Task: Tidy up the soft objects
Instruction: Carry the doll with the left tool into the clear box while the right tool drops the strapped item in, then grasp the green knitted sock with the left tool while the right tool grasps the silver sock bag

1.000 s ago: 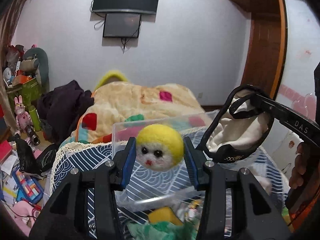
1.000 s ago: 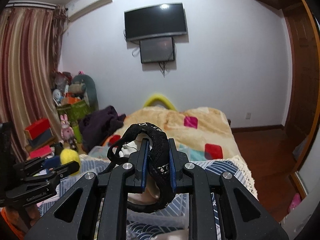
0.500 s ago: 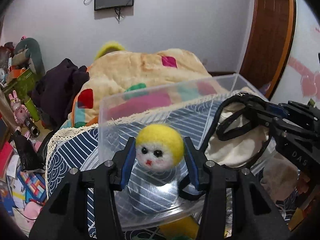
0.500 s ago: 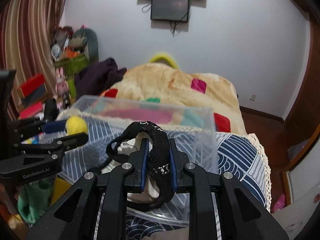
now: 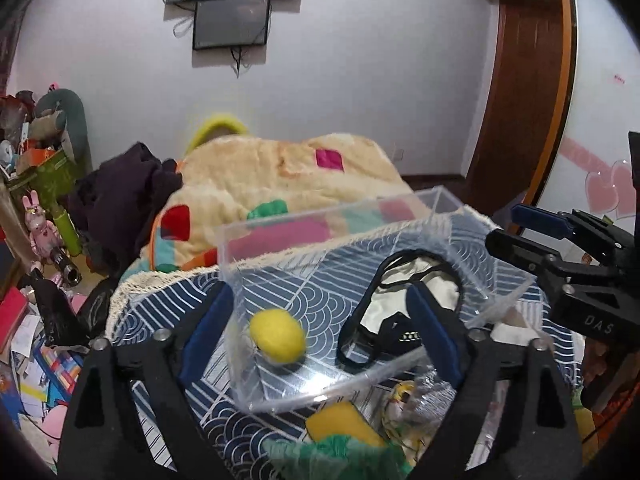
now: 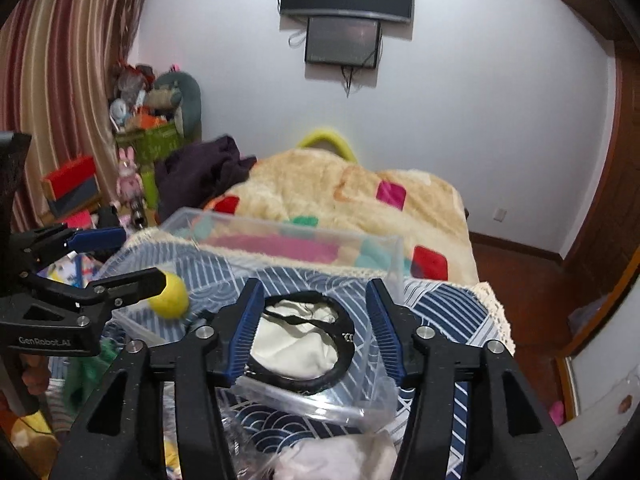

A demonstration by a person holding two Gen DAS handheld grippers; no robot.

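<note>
1. Here, a clear plastic box [image 5: 360,380] sits on a blue patterned cloth [image 5: 160,312] on the bed.
2. A yellow fuzzy ball [image 5: 277,335] lies inside the box, on the left side of its floor.
3. A black-rimmed cream pouch [image 5: 404,304] lies inside the box too, on the right side, near the ball but not touching it.
4. The left gripper [image 5: 316,332] hangs over the near edge of the box. Its blue fingers [image 5: 206,330] are spread wide apart and hold nothing.
5. The right gripper [image 6: 314,330] hangs over the pouch. Its blue fingers [image 6: 246,332] are wide apart too, one on each side of the pouch, not touching it.
6. Nearer than the box, a yellow sponge-like thing [image 5: 340,426] and a green knit thing [image 5: 332,458] lie on the cloth.
7. Far behind the box is a cream blanket [image 5: 288,176] with coloured squares.
8. A dark screen [image 6: 342,42] hangs on the far white wall.
9. Toys [image 5: 40,232] and bins are piled at the far left.
</note>
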